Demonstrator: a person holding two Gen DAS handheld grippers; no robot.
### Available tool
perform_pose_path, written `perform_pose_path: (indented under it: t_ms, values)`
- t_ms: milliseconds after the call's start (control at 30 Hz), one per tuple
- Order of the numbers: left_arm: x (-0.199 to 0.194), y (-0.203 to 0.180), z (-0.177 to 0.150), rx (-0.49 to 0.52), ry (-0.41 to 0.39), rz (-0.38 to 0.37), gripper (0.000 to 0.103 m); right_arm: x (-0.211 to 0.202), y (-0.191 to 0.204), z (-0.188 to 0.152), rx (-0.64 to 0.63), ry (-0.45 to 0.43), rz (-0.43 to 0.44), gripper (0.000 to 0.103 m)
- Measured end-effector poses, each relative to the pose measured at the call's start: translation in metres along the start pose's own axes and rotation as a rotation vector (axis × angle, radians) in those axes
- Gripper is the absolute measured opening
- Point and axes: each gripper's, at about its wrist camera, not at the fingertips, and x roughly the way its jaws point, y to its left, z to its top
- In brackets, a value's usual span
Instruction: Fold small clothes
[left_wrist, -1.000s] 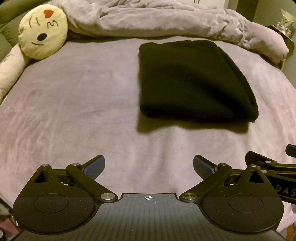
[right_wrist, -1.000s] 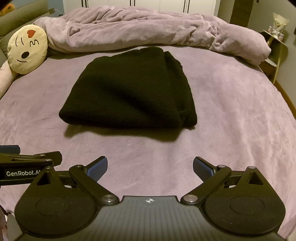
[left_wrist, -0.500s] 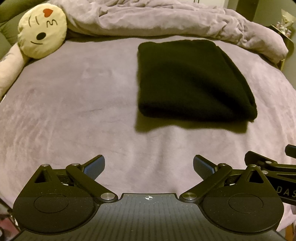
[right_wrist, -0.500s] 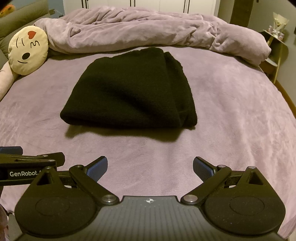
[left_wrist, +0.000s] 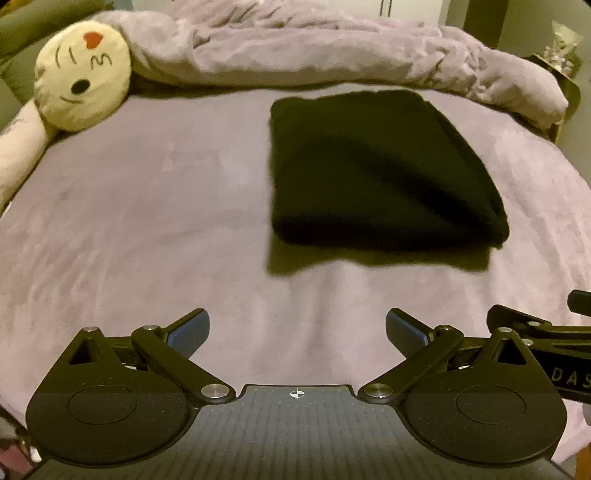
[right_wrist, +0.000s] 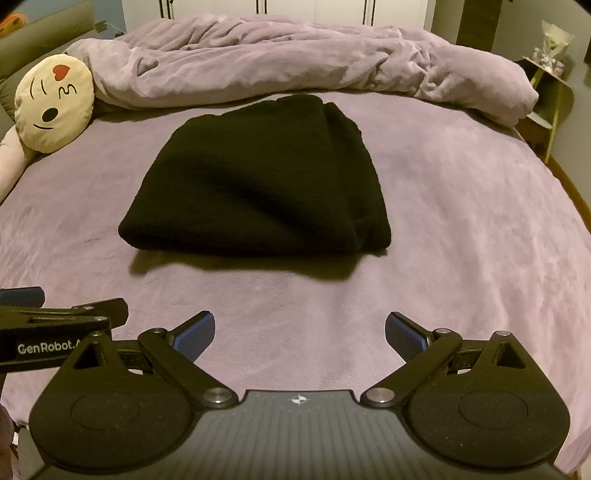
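Left wrist view: left gripper (left_wrist: 297, 330) has its jaws spread wide, nothing between the blue pads (left_wrist: 188, 332); it hangs over the near edge of the bed (left_wrist: 147, 221). The black garment (left_wrist: 373, 170) lies folded into a compact rectangle on the purple sheet, toward the far edge and right of centre, well apart from the gripper. A bunched purple duvet (left_wrist: 332, 55) runs along the far edge; a cream face cushion (left_wrist: 83, 81) sits at the far left corner. Part of the right gripper's body enters at the right, lettered "DAS", cut off by the frame.

Right wrist view: right gripper (right_wrist: 299, 332) likewise released and empty, over the near edge. The garment (right_wrist: 258, 181) lies centred ahead, its thick folded edge toward the camera, with loose layers showing at its right near corner. The left gripper (right_wrist: 22, 297) shows at the left; its body reads "GenRobot.", the rest hidden.

Judgement: the fold looks nearly or fully done. If another fold is wanted, each gripper should pinch all layers at a near corner, lift low and carry evenly to the far edge, so the bundle does not splay.
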Motion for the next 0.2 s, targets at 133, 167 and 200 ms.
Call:
perform_pose_path:
  t_ms: [133,167,200]
  values:
    - [-0.0015,-0.0044,-0.0006,0.026,-0.021,0.019,0.103,-0.0005,-0.002,0.0002,0.011,0.001,-0.001,0.099]
    - [-0.0011,-0.0059,0.0,0.031,-0.02,0.025,0.103,-0.0003,-0.0021,0.0002,0.013,0.001,-0.001,0.099]
    - [-0.0012,-0.0067,0.0005,0.035,-0.021,0.029,0.103,-0.0001,-0.002,0.0001,0.014,0.001,0.0,0.099]
